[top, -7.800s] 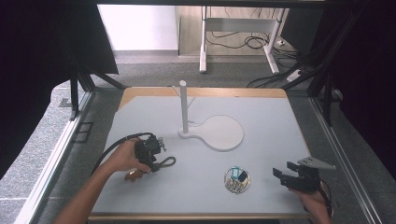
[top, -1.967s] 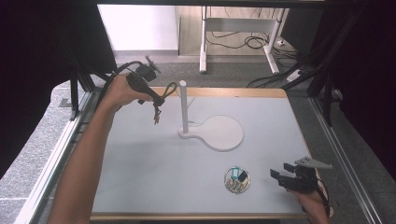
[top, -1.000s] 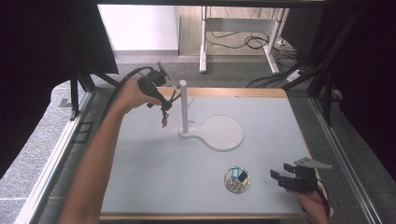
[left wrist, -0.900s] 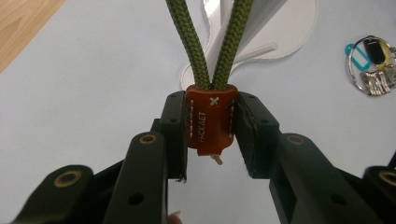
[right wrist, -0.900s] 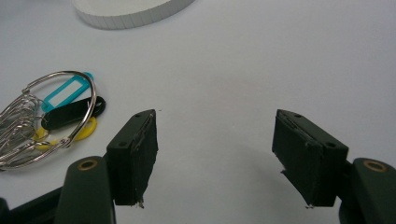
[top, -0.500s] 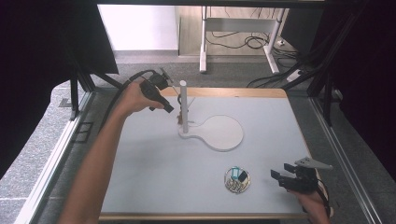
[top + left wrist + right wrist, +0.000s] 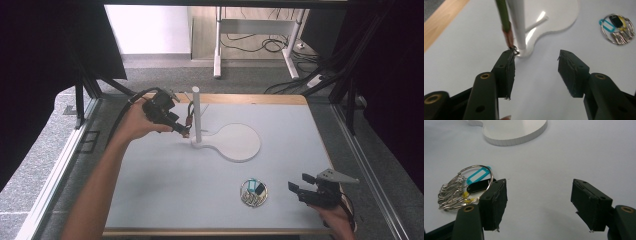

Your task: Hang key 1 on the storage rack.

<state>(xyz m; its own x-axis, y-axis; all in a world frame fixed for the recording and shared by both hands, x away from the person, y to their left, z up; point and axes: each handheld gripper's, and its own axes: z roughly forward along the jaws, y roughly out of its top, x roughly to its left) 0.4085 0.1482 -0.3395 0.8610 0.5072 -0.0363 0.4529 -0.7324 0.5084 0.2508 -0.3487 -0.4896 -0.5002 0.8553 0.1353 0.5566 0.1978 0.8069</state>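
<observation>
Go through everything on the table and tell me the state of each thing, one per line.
Left claw: open, jaws have just been opening, nothing between them, tip beside the strap's metal end.
Right claw: open, nothing held, near the key ring.
Strap: hanging along the post, released.
White stand: upright post, flat base on the table.
Key ring: lying flat on the table, untouched.

One white stand (image 7: 227, 142) sits on the table (image 7: 150, 200) — a single post on a single round base. One strap (image 7: 189, 119) hangs against the post, green above and brown below. One key ring (image 7: 253, 192) lies in front of the stand's base, with two plastic tags on it — one teal, one black — and a bunch of metal keys too closely packed to count. Two grippers are out: the left gripper (image 7: 183, 131) beside the post, the right gripper (image 7: 296, 190) beyond the key ring.
</observation>
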